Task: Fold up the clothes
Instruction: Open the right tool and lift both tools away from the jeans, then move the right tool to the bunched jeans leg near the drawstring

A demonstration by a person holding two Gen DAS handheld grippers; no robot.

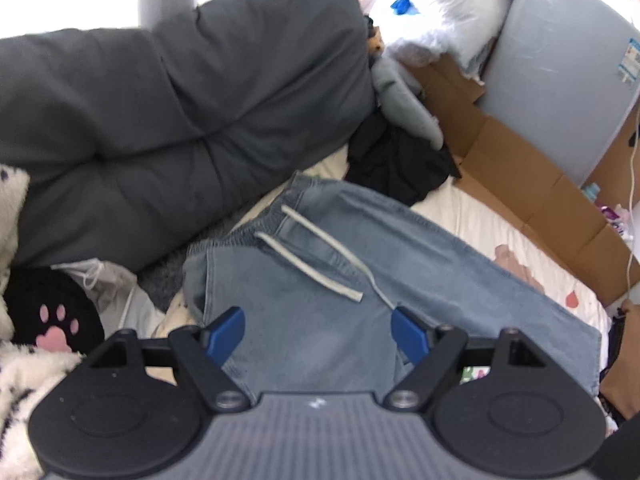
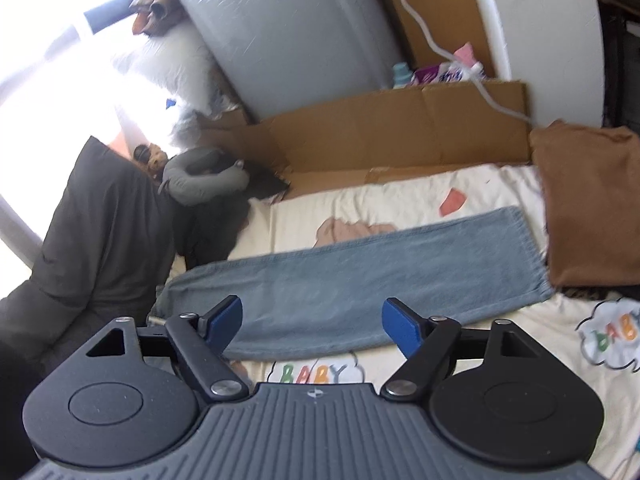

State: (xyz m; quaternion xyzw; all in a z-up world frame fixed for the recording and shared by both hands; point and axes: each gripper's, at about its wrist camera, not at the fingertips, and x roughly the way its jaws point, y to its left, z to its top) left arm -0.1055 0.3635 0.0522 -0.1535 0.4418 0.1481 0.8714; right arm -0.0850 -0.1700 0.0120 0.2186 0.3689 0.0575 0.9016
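My blue pants (image 1: pixel 360 280) lie flat and long on the bed (image 2: pixel 400 200), maybe folded in half the long way, both my left fingers (image 1: pixel 230 330) and right fingers (image 2: pixel 400 324) are wide open holding nothing, so more folding is left.

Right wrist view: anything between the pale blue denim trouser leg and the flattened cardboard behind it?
Only cream printed bedsheet separates the denim leg from the cardboard; its pink and tan patches look like print.
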